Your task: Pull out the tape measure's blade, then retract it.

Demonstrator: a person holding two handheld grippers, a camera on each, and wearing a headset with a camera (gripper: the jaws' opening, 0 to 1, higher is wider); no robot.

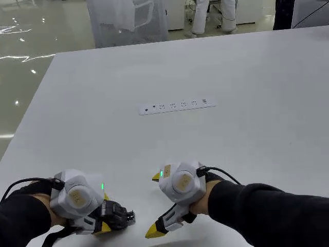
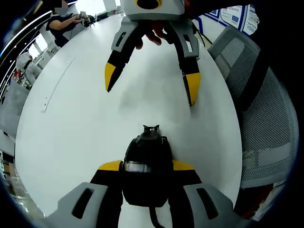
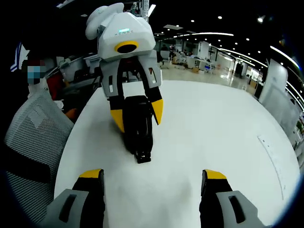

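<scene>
Here we are at the near edge of the white table [image 1: 154, 139]. The left gripper [image 1: 107, 214] sits down at 7 o'clock in the head view, clenched tight across the black tape measure [image 2: 147, 156]. The case is held just above the tabletop, with one jaw on each flank. Its mouth points away from the left gripper toward 3 o'clock, straight at the other claw.

The right gripper [image 3: 152, 178] is at 6 o'clock in the head view with its jaws spread wide and nothing between them. In its own view the tape measure hangs dead ahead at 12 o'clock. The small hook tab [image 2: 151, 127] faces the gap but is apart from both yellow tips.

No blade shows beyond that tab, so by my reading the pull has not begun. The case is secured and the two claws are lined up, and that is all that's done. What's left is nearly everything: nip the tab, draw the blade out, then let it run back in.

Far off at 12 o'clock a power strip [image 1: 177, 106] lies flat, well clear of the work.
</scene>
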